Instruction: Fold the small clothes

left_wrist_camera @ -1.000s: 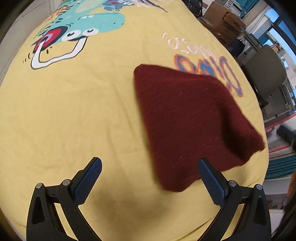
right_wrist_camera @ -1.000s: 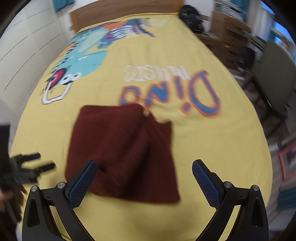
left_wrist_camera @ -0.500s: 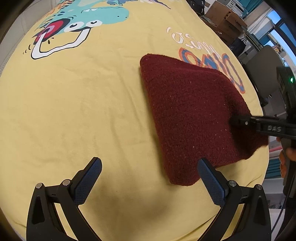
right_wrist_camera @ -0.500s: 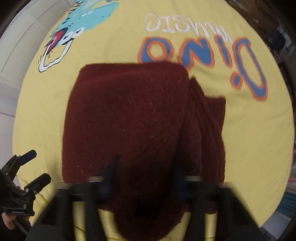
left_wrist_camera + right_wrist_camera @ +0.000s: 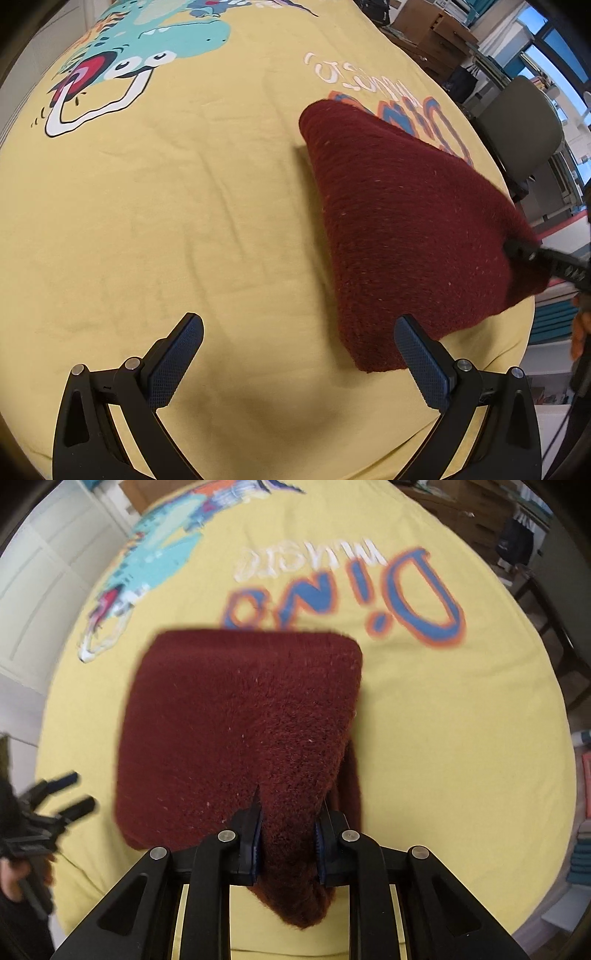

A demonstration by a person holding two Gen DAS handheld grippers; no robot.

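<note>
Right wrist view is showing the right gripper (image 5: 287,840) clenching a thick bunch of the maroon garment (image 5: 240,723), its blue pads pressing into the pile from both sides while a tongue of cloth is hanging below them. The garment is lying toward the near right corner of the yellow bedspread (image 5: 461,716), partly covering the printed blue lettering (image 5: 406,583). The left gripper (image 5: 295,354) is hovering with jaws spread wide and nothing between them, just beside the garment's near corner, over bare bedspread.

To fold well, I would judge the right side should be carrying its pinched edge over in a low arc while the left comes in to pin or take the opposite near corner, so the layers are landing square rather than skewed. Pulling too hard is likely to drag the whole piece, since the bedspread is looking smooth.

The garment is looking fuzzy, thick and knitted, flecked with pale lint, with rounded bulky corners; it should be bending softly, not creasing sharply. The bedspread is looking thin and faintly wrinkled, with a teal dinosaur print (image 5: 147,48) toward its far left corner.
</note>
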